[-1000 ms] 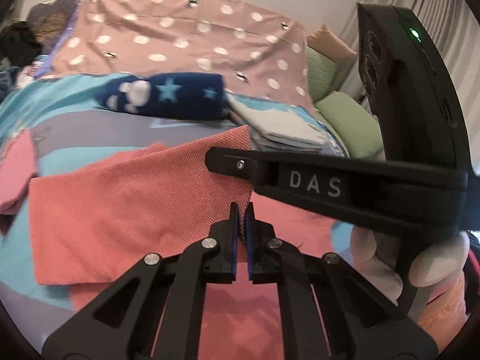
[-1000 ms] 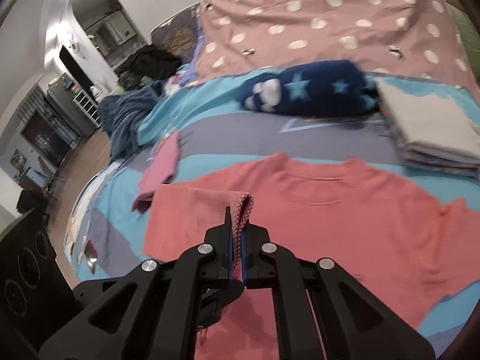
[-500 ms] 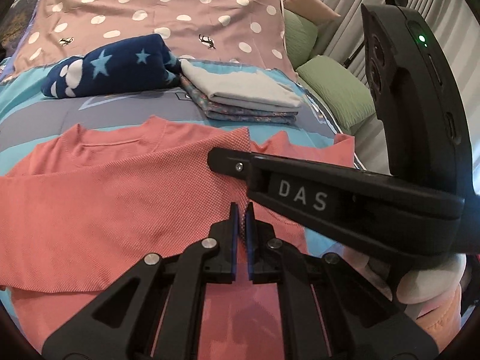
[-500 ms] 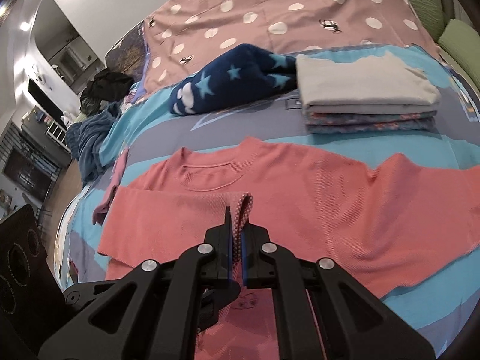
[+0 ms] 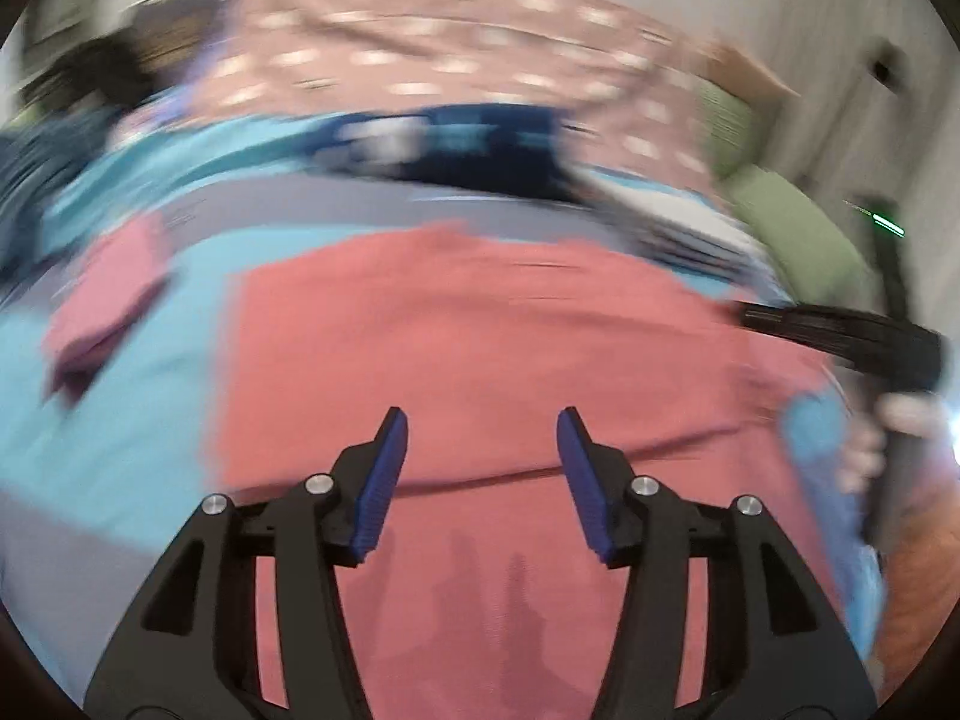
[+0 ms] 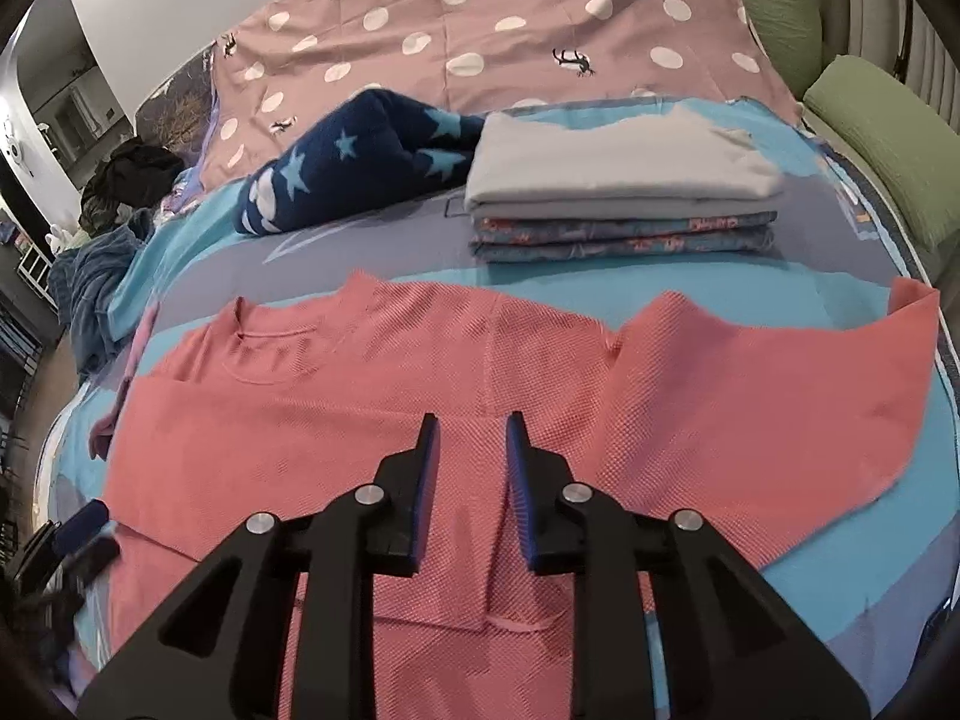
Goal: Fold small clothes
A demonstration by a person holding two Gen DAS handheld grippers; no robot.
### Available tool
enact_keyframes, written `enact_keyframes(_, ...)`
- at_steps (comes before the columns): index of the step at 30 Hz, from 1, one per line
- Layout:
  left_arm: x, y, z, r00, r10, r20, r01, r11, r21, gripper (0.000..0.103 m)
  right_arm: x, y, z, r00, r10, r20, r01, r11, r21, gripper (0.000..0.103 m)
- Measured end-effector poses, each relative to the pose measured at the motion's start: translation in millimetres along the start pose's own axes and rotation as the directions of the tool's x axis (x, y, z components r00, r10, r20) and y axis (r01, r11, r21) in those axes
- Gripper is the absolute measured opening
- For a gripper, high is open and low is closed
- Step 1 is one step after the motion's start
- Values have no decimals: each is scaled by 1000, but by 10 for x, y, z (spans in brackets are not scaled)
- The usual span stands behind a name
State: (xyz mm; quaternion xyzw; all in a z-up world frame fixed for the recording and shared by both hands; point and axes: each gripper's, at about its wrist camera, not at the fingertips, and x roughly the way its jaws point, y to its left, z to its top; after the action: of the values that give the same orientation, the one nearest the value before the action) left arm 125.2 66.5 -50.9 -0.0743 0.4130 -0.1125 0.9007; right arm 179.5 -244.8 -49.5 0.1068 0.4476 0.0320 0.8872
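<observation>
A coral-pink knit top (image 6: 336, 420) lies flat on the bed, its left side folded in over the body and its right sleeve (image 6: 780, 396) spread out to the right. My right gripper (image 6: 471, 438) is open and empty just above the folded part. My left gripper (image 5: 483, 438) is open and empty above the same top (image 5: 480, 336); that view is blurred by motion. The right gripper's body (image 5: 840, 336) shows at the right edge of the left wrist view.
A stack of folded clothes (image 6: 618, 192) and a rolled navy star blanket (image 6: 360, 162) lie behind the top on the blue-and-grey sheet (image 6: 720, 546). A pink polka-dot cover (image 6: 480, 30) and green pillows (image 6: 888, 132) lie beyond. A small pink garment (image 5: 102, 312) lies at the left.
Both grippers held the top's folded edge shut; now both have let go and stand open. The folded side lies flat on the top. The left gripper is swinging left.
</observation>
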Motion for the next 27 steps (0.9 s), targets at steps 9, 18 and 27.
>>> enact_keyframes(9, -38, 1262, -210, 997, -72, -31, 60, 956, -288, 43, 344, 1805, 117, 984, 138, -115, -171, 921, -351, 35)
enact_keyframes(18, 264, 1202, -191, 988, -150, -31, 135, 950, -280, 39, 1207, 3401, 89, 971, 34, -237, -174, 783, -598, 42)
enact_keyframes(27, 262, 1237, -277, 988, -152, -9, 144, 953, -267, 10, 1689, 3488, 197, 987, -8, -159, -83, 826, -557, 2)
